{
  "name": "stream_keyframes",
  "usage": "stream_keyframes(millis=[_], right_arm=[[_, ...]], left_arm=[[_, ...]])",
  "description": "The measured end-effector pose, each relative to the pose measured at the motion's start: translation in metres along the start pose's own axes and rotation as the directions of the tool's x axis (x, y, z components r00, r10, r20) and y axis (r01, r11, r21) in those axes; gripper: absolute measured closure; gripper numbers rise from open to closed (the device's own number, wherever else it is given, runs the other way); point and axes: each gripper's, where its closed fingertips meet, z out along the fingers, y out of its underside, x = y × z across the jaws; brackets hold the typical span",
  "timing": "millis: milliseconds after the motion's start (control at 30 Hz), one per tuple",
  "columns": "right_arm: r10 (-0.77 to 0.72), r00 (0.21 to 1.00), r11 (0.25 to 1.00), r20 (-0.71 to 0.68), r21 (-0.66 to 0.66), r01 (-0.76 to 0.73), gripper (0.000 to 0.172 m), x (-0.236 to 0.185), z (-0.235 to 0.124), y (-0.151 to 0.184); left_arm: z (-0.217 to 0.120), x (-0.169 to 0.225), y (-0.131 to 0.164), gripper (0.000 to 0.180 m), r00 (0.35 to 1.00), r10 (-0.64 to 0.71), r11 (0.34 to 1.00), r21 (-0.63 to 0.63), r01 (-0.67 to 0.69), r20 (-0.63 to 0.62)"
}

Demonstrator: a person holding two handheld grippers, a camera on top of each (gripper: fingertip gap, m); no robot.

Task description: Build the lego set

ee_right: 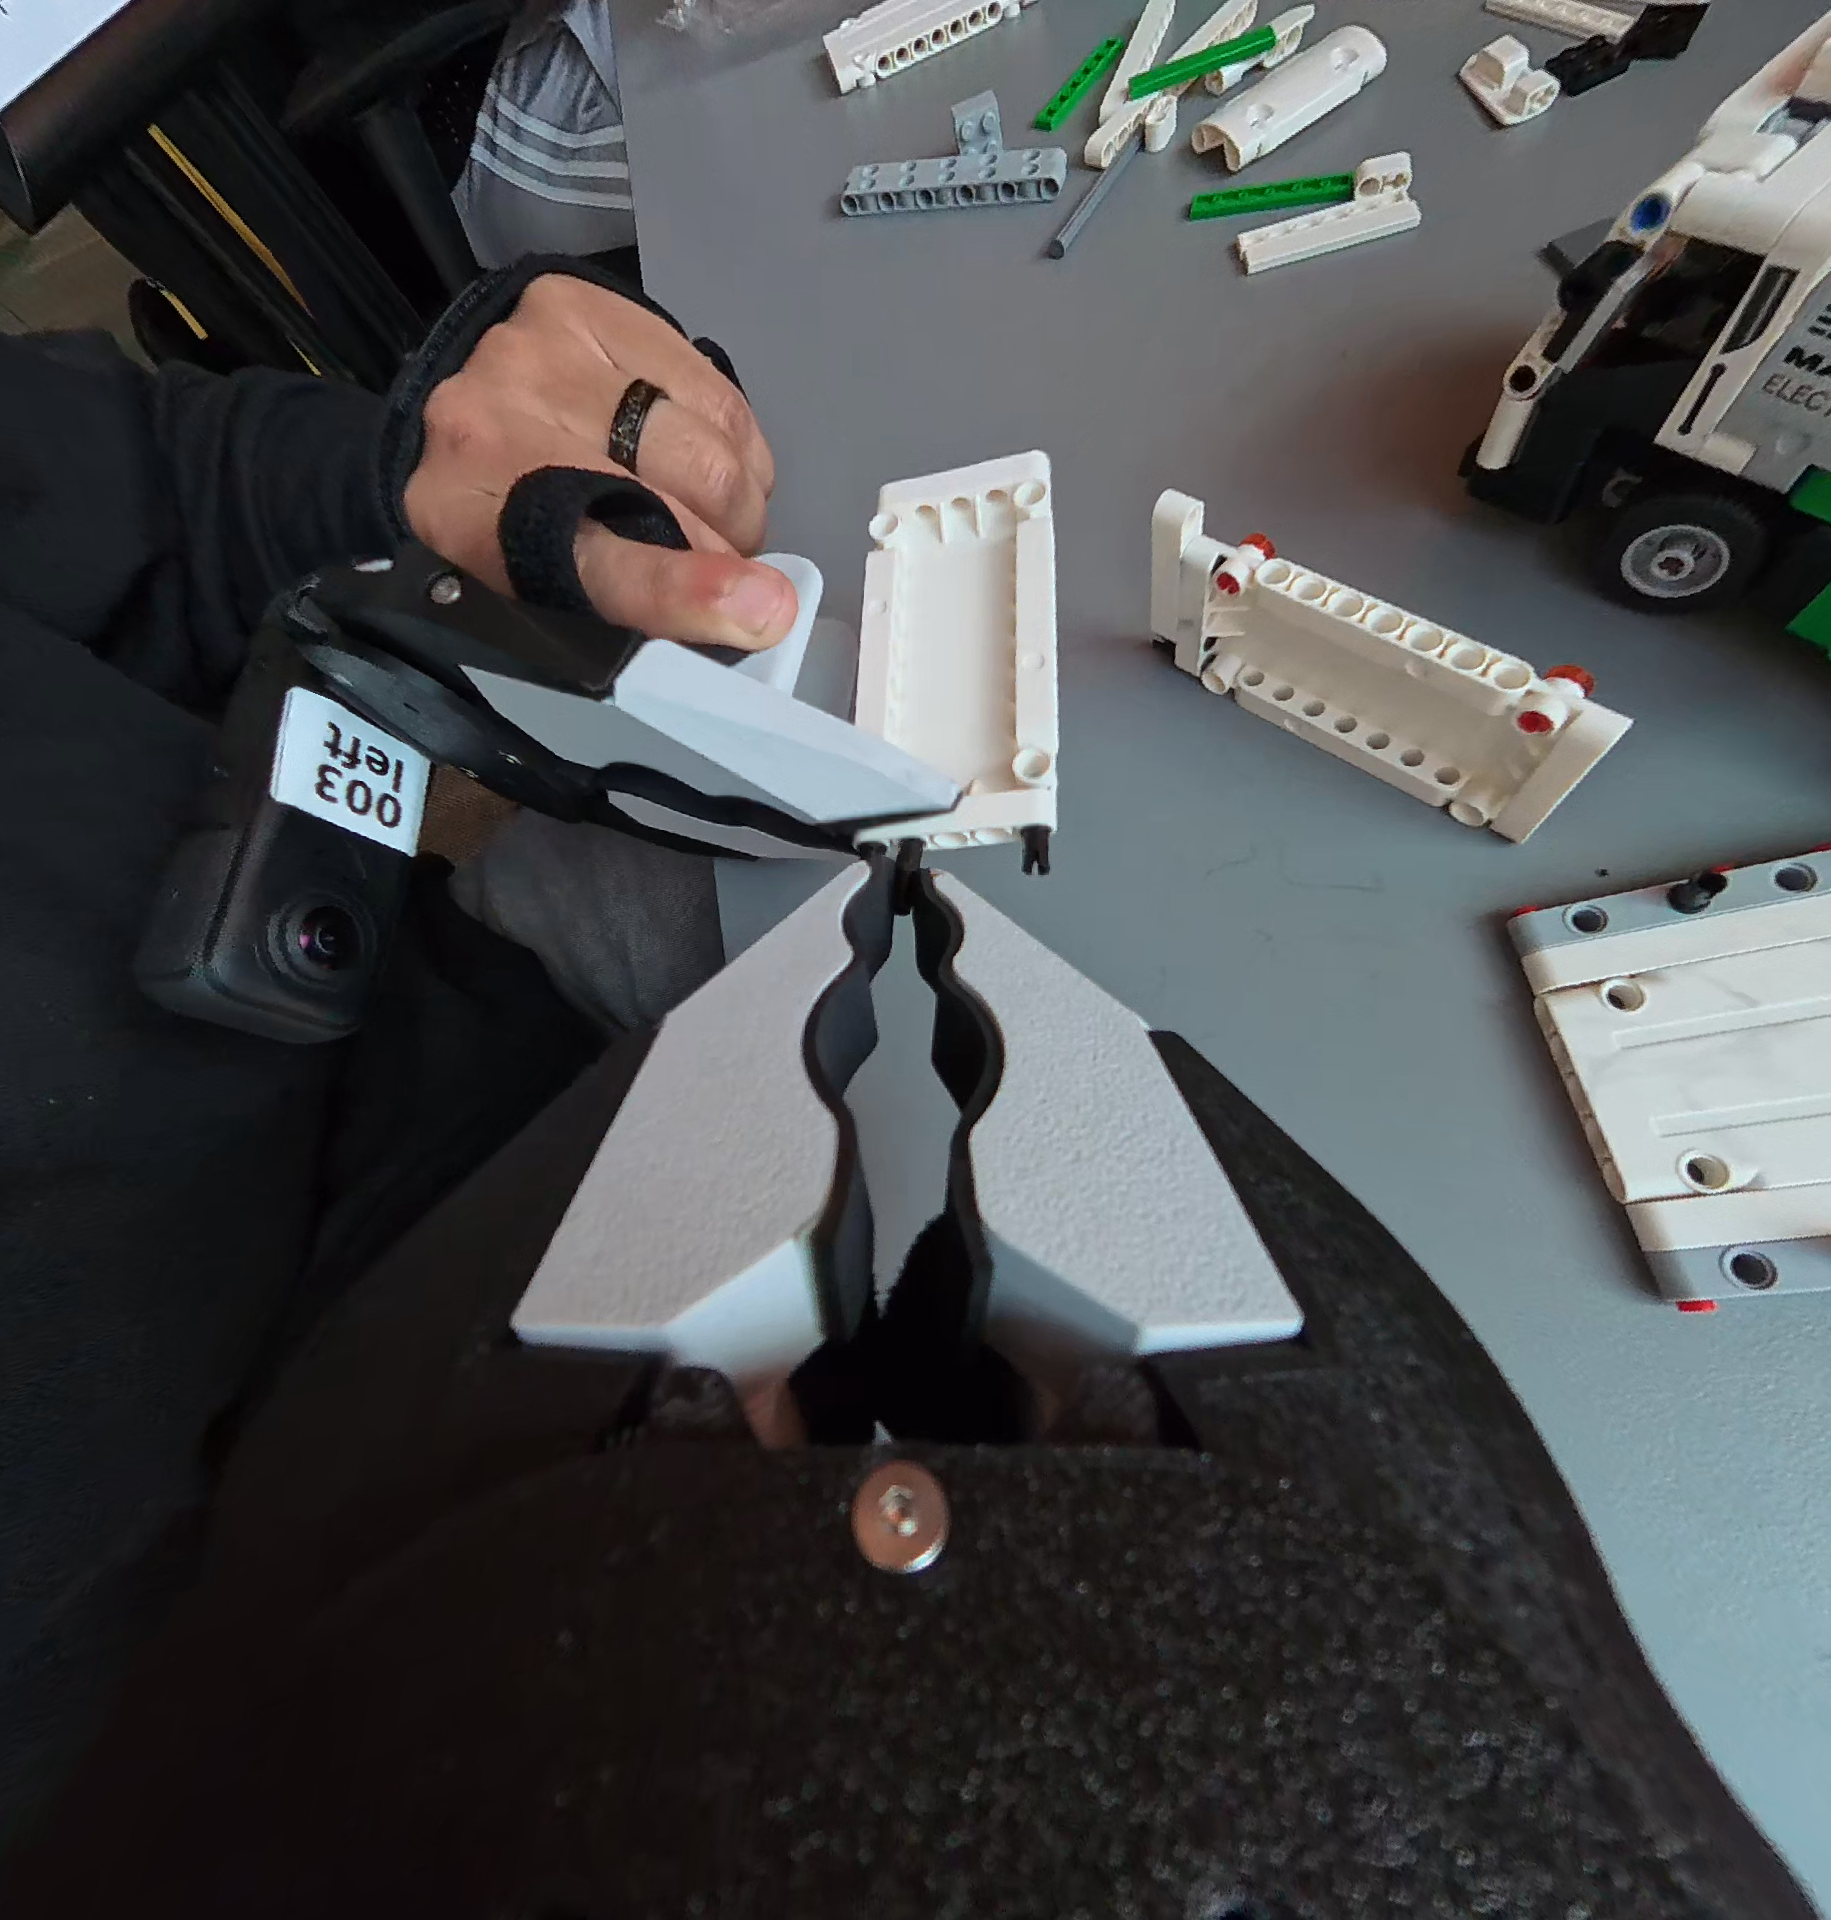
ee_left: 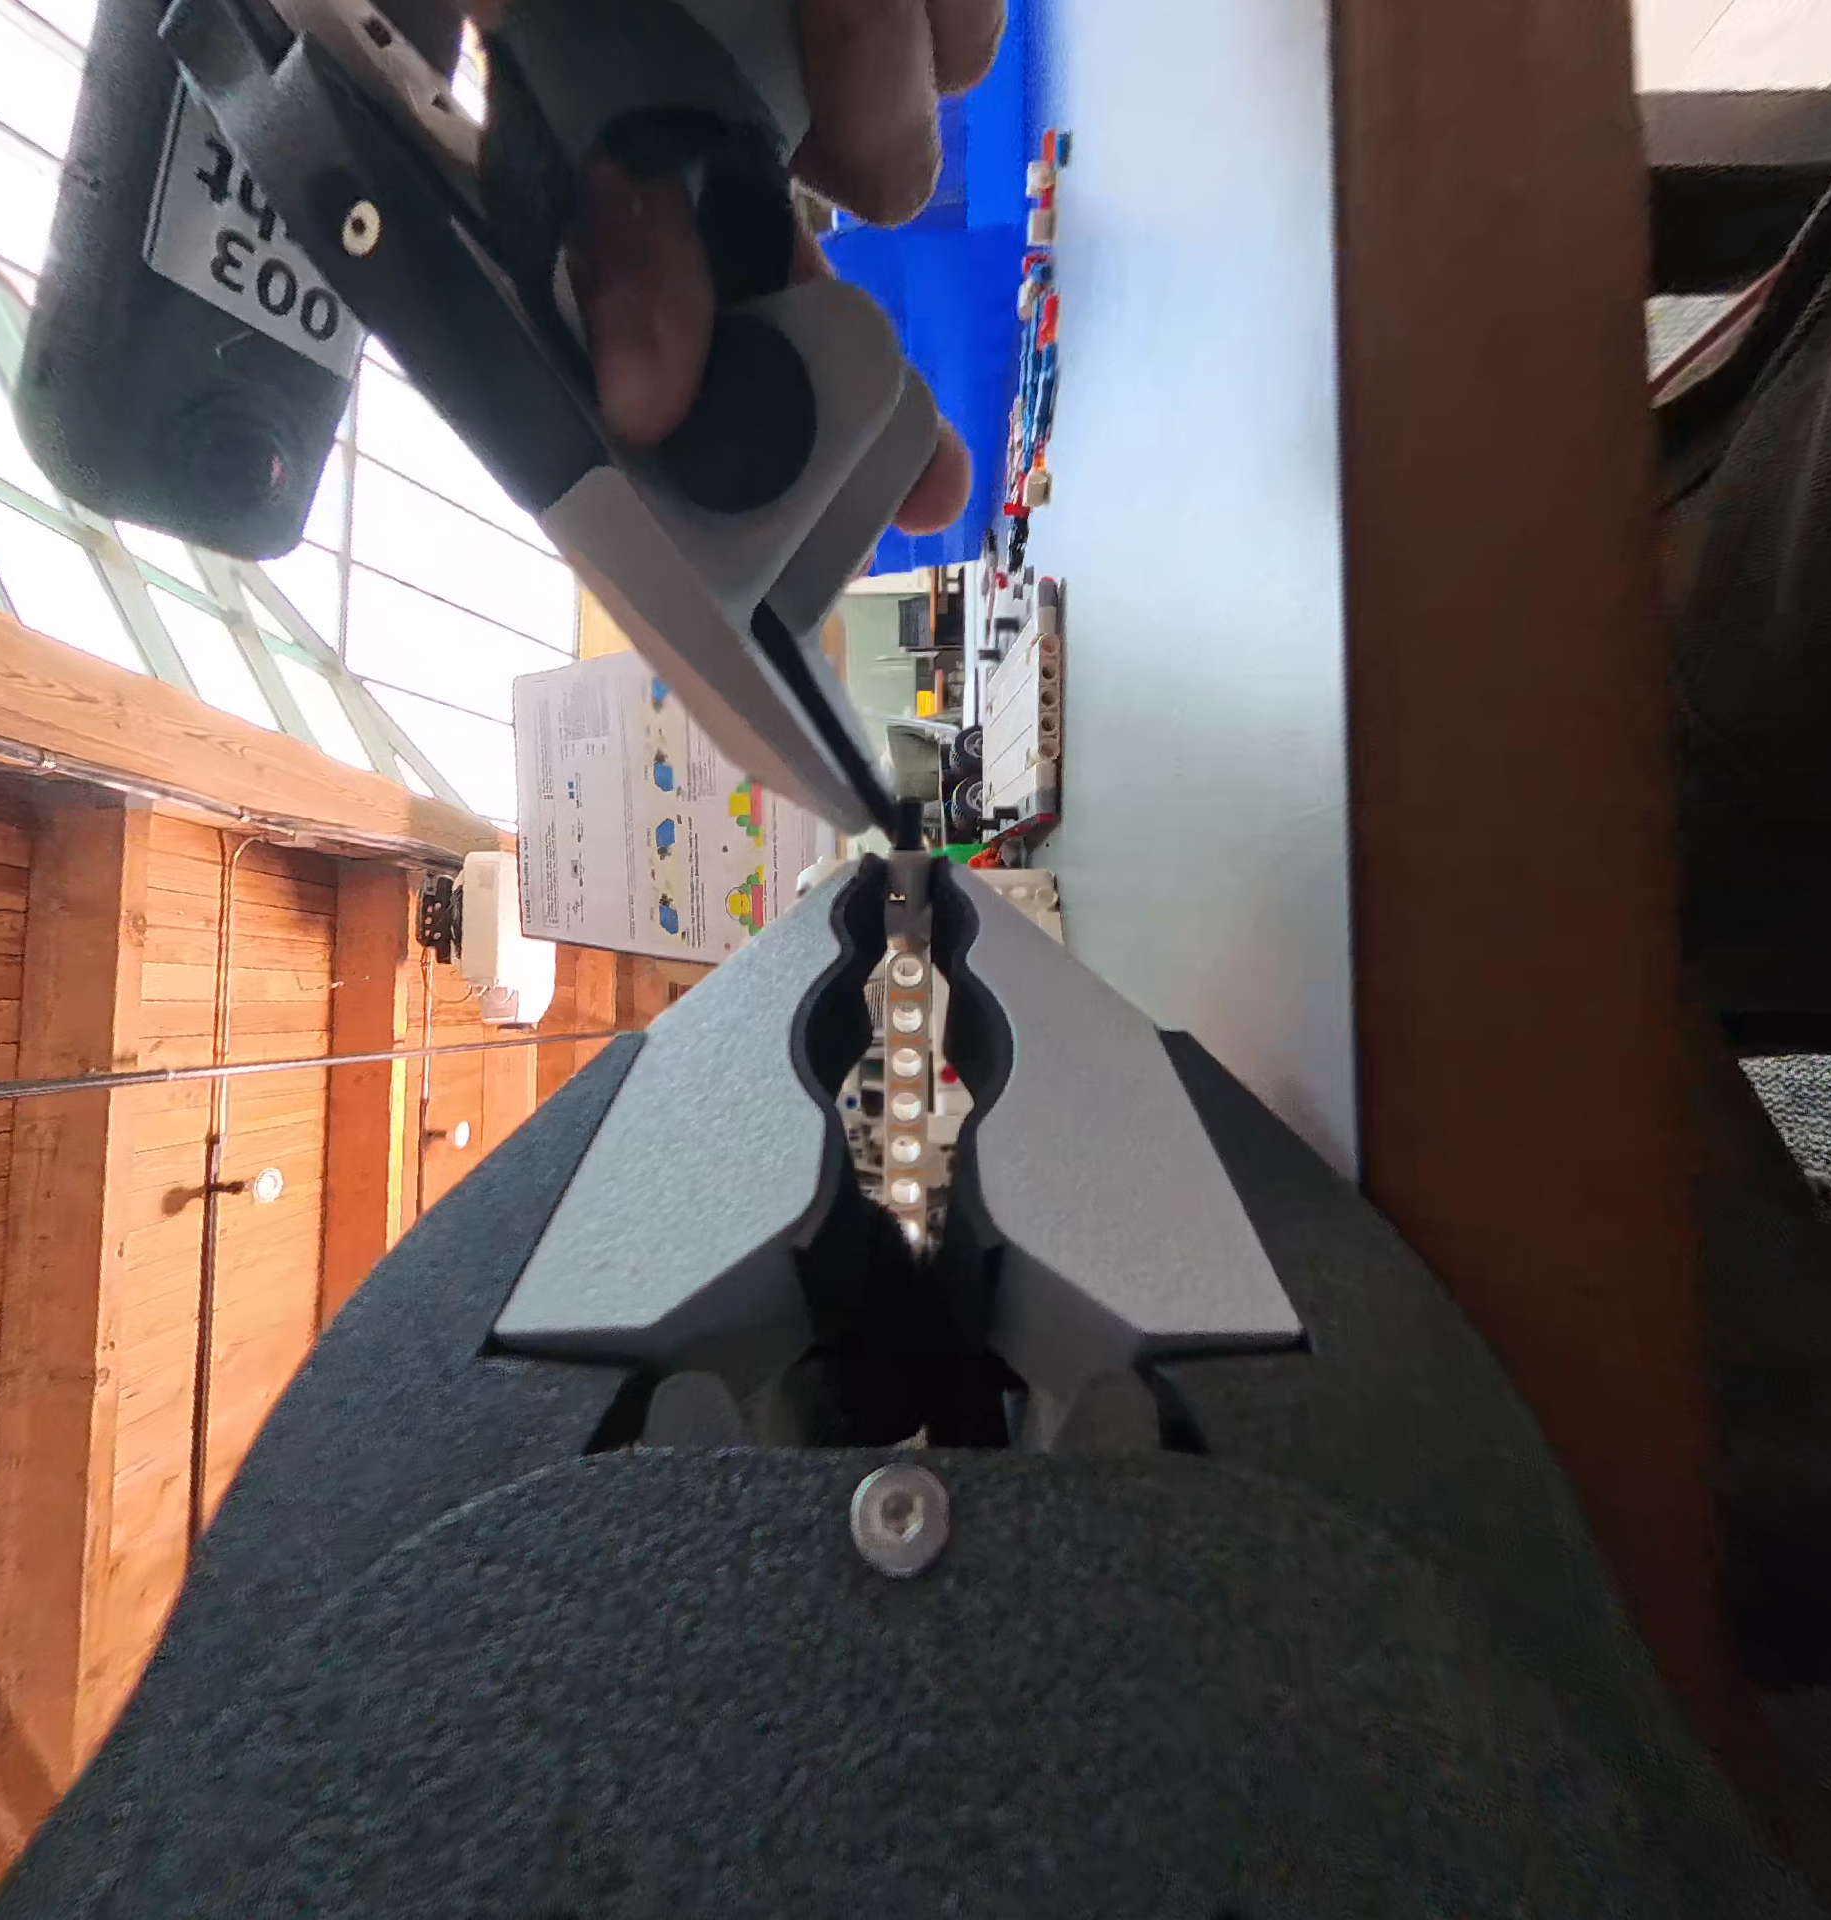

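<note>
Right wrist view: the right gripper (ee_right: 903, 891) is clenched on a small black pin (ee_right: 905, 864) that sticks out of the near edge of a white panel (ee_right: 958, 644). The left gripper (ee_right: 890, 821) comes in from the left and clamps that same panel by its near edge, lifted off the grey table (ee_right: 1254, 935). To the right lies a white beam assembly (ee_right: 1378, 665), farther right a white toy truck (ee_right: 1721, 343), and loose bricks (ee_right: 1150, 114) lie at the far side.

Grey table (ee_right: 1306, 935), toy truck (ee_right: 1721, 364), loose white panels (ee_right: 1378, 665)
</note>
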Motion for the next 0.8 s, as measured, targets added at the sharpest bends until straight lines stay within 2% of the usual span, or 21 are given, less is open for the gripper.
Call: stream_keyframes(millis=[67,100,133,167,233,300,367,433,567,633,800], right_arm=[[-0.010,1.000,0.997,0.008,0.080,0.009,0.172,-0.004,-0.001,-0.013],[-0.010,0.999,0.996,0.042,0.086,0.007,0.172,-0.011,0.004,-0.018],[-0.048,0.999,0.999,0.020,0.019,0.047,0.172,-0.013,0.012,-0.011],[-0.115,0.991,0.992,-0.068,-0.066,0.110,0.172,-0.002,0.014,0.000],[-0.080,0.990,0.997,-0.119,0.015,0.082,0.172,0.009,-0.008,-0.012],[-0.034,0.955,0.995,-0.294,0.080,0.060,0.172,0.046,-0.046,-0.021],[0.016,0.942,0.991,-0.335,0.133,0.031,0.172,0.056,-0.060,-0.015],[0.038,0.912,0.980,-0.409,0.192,0.046,0.172,0.066,-0.071,-0.003],[0.221,0.918,0.892,-0.331,0.449,-0.053,0.172,0.066,-0.100,0.000],[0.258,0.920,0.880,-0.294,0.464,-0.098,0.170,0.061,-0.102,0.011],[0.221,0.880,0.890,-0.421,0.456,-0.005,0.170,0.043,-0.119,0.041]], left_arm=[[-0.006,0.005,-0.027,0.175,1.000,0.026,0.992,0.127,-0.025,-0.009],[-0.007,0.004,-0.040,0.174,0.999,0.046,0.988,0.150,-0.047,0.013],[-0.003,0.005,-0.043,0.174,0.998,0.058,0.991,0.121,-0.061,0.024],[0.001,0.005,-0.038,0.174,0.998,0.061,0.994,0.088,-0.063,0.026],[0.003,0.000,-0.022,0.174,1.000,-0.021,0.998,0.061,0.021,0.002],[0.008,-0.001,-0.007,0.174,0.996,-0.088,0.996,-0.007,0.088,-0.027],[0.012,0.007,-0.004,0.174,0.992,-0.099,0.995,-0.016,0.098,-0.079],[0.012,0.008,-0.004,0.175,0.993,-0.088,0.996,-0.019,0.087,-0.080],[0.014,0.012,-0.002,0.174,0.985,-0.122,0.992,-0.025,0.120,-0.120],[0.013,0.012,-0.005,0.174,0.986,-0.118,0.993,-0.013,0.117,-0.117],[0.014,0.011,-0.005,0.174,0.987,-0.117,0.993,-0.014,0.117,-0.112]])
